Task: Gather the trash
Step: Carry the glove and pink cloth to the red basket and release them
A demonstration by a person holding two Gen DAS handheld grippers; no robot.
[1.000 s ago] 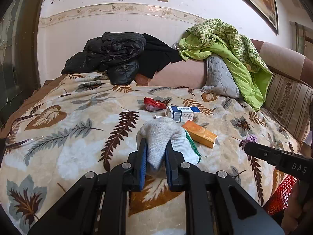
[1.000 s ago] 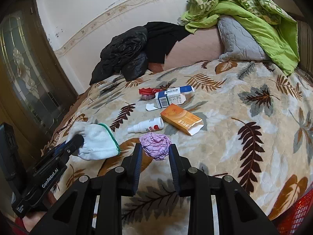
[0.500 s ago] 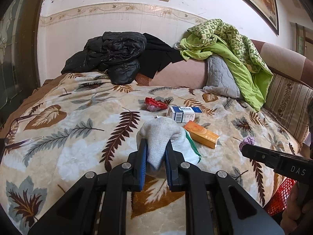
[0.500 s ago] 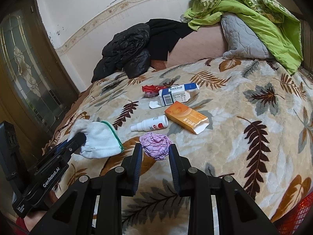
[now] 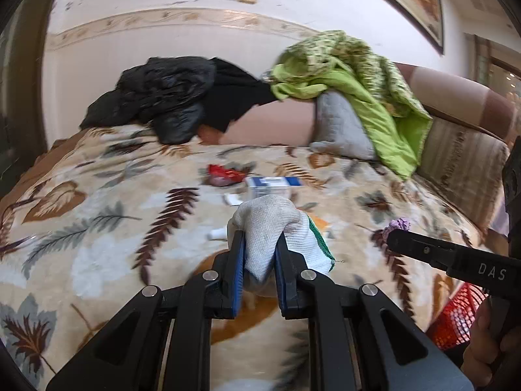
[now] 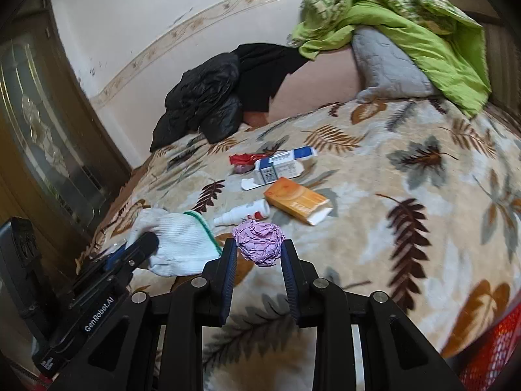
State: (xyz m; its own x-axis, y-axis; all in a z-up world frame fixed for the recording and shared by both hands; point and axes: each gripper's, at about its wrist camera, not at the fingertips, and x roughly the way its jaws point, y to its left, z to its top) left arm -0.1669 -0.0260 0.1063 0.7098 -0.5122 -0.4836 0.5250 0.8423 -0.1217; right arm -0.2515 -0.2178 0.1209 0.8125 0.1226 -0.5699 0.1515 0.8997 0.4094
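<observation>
A white knitted glove [image 5: 267, 228] with a green cuff edge is clamped between the blue pads of the left gripper [image 5: 259, 244] and is held above the near part of the bed. A crumpled lilac paper ball [image 6: 259, 242] is pinched between the jaws of the right gripper [image 6: 259, 251], likewise above the near edge. A red mesh basket [image 6: 488, 355] is seen low at the near right corner, beside the bed.

The bed is covered by a cream blanket [image 6: 374, 228] printed with brown, grey and orange leaves. Towards its middle, a small white spray bottle [image 6: 242, 213] is laid on its side, just beside an orange carton [image 6: 298, 203] whose end flap is open. Further back, a blue-and-white box [image 6: 283, 164] is laid flat, with a white scrap of card at its near side and a red wrapper [image 6: 242, 159] touching its left end.

At the far edge, a black padded jacket [image 6: 208, 101] is heaped to the left; a grey quilted cushion [image 6: 387, 65] is propped under a green quilt [image 6: 407, 16] to the right. Behind stands a white wall with a patterned border strip [image 5: 169, 22]. A door with patterned glass [image 6: 42, 130] is noted at the left.
</observation>
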